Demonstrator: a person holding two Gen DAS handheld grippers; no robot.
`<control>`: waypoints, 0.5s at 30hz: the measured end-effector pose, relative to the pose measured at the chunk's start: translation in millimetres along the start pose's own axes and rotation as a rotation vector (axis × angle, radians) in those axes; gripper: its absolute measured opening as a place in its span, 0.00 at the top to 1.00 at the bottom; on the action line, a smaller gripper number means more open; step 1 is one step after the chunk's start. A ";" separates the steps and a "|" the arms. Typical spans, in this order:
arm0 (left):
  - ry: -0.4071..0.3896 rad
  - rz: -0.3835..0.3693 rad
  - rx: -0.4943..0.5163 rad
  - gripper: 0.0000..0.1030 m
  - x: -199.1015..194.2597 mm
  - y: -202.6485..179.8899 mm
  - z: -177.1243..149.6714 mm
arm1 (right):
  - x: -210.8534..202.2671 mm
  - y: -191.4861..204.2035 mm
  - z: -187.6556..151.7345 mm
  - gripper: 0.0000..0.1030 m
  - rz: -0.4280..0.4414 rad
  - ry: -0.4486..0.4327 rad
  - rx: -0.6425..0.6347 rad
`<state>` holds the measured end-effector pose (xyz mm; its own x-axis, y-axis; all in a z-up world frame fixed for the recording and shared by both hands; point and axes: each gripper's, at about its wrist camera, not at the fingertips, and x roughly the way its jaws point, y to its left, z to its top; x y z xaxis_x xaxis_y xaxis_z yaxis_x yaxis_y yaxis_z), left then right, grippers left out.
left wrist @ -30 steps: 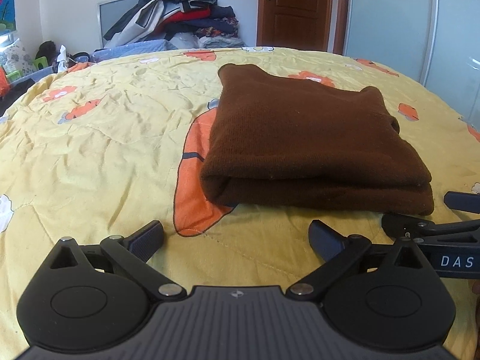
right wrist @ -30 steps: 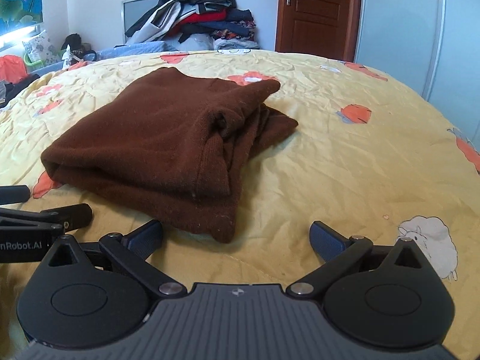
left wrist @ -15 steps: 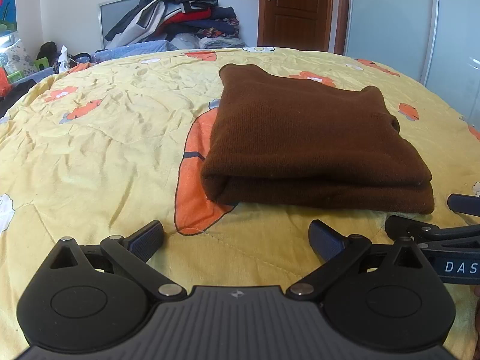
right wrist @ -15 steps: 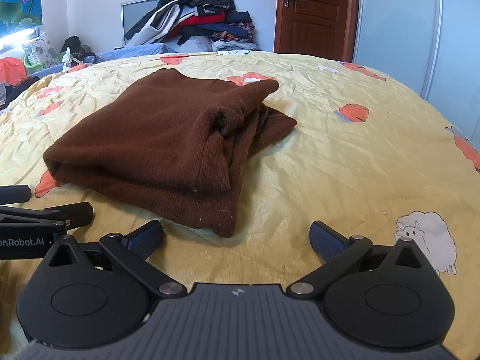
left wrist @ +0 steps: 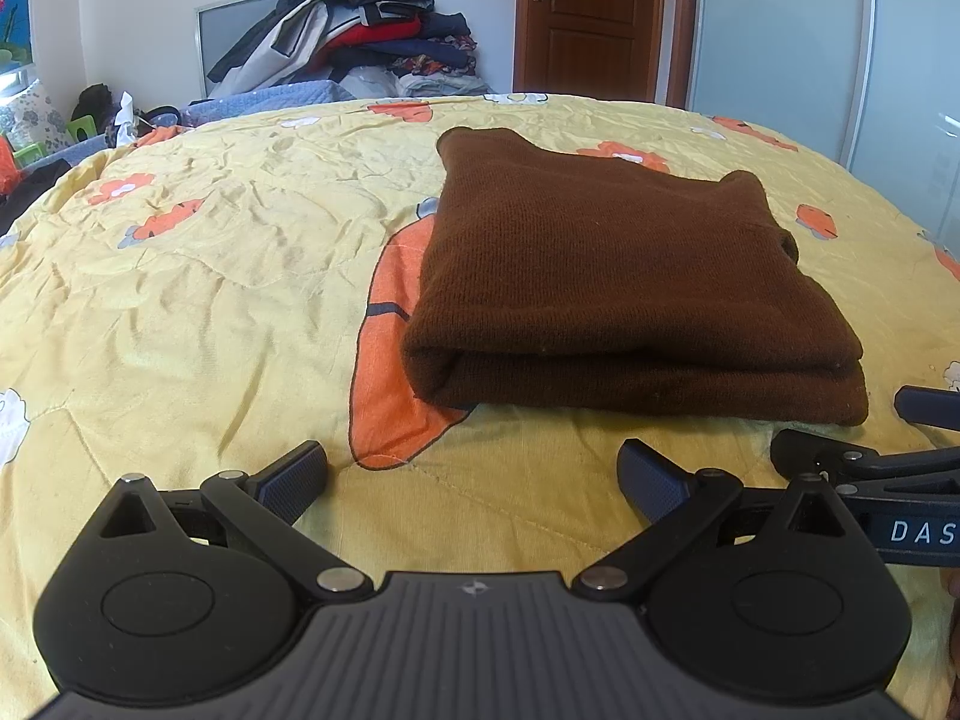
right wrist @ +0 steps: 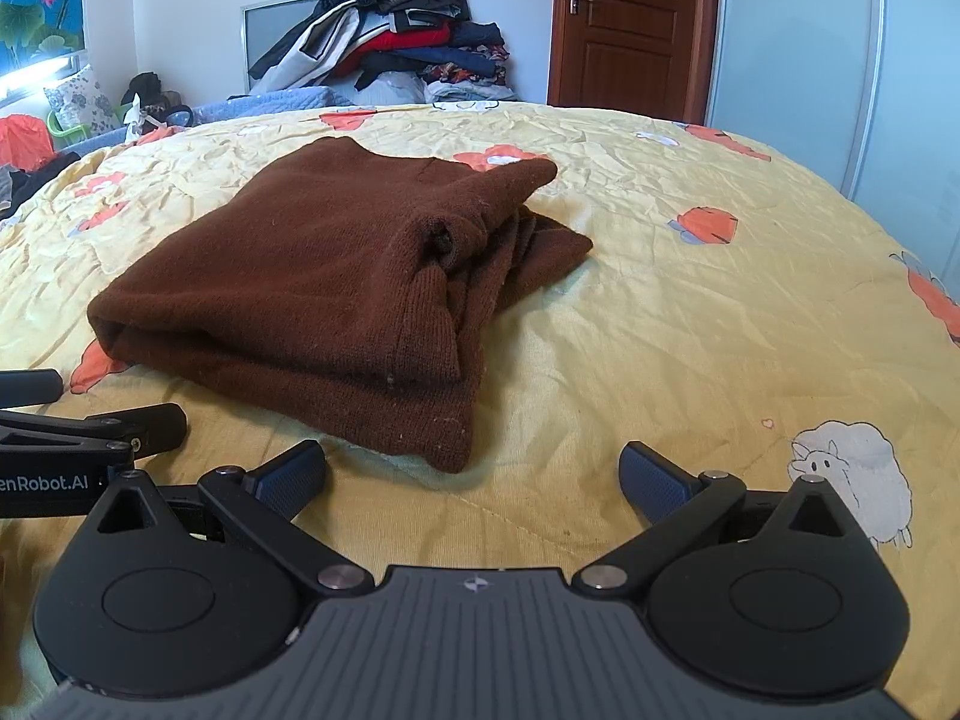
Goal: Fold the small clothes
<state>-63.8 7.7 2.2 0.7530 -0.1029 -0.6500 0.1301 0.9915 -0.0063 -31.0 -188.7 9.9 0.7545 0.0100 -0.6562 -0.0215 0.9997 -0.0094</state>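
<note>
The bed (left wrist: 180, 312), under a yellow quilt printed with orange shapes and a white sheep, fills both views and carries everything. Beyond the bed's far edge a heap of clothes (left wrist: 360, 30) is stacked against the wall, with a brown door (left wrist: 594, 18) to its right.

On the bed, near its middle, lies the brown sweater (left wrist: 606, 276), already folded into a thick, roughly square bundle of several layers. Its rounded fold faces the claws; its right side shows loose stacked edges and a bunched cuff or sleeve end in the right wrist view.

The left claw (left wrist: 474, 474) hovers low over the quilt just short of the sweater's near edge, its jaws spread wide and holding nothing. The right claw (right wrist: 474, 474) sits beside it, near the sweater's near right corner, equally wide and empty.

The knit looks soft, limp and fairly light, with a fuzzy surface that should grip well but sag and unfold if lifted by one layer. A hold would best pinch all layers together at the near corners.
</note>
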 end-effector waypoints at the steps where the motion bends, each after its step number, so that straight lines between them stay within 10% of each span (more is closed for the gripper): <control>1: 0.000 0.000 0.000 0.00 -0.1 -0.1 0.0 | -0.4 0.1 -0.4 0.00 0.000 0.000 0.000; 15: 0.002 0.002 0.002 0.00 0.4 0.2 0.2 | -0.3 -0.3 -0.3 0.00 -0.001 0.000 0.001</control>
<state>-63.4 7.8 2.0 0.7519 -0.1008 -0.6515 0.1297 0.9916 -0.0038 -31.5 -189.0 9.9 0.7545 0.0094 -0.6563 -0.0206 0.9997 -0.0094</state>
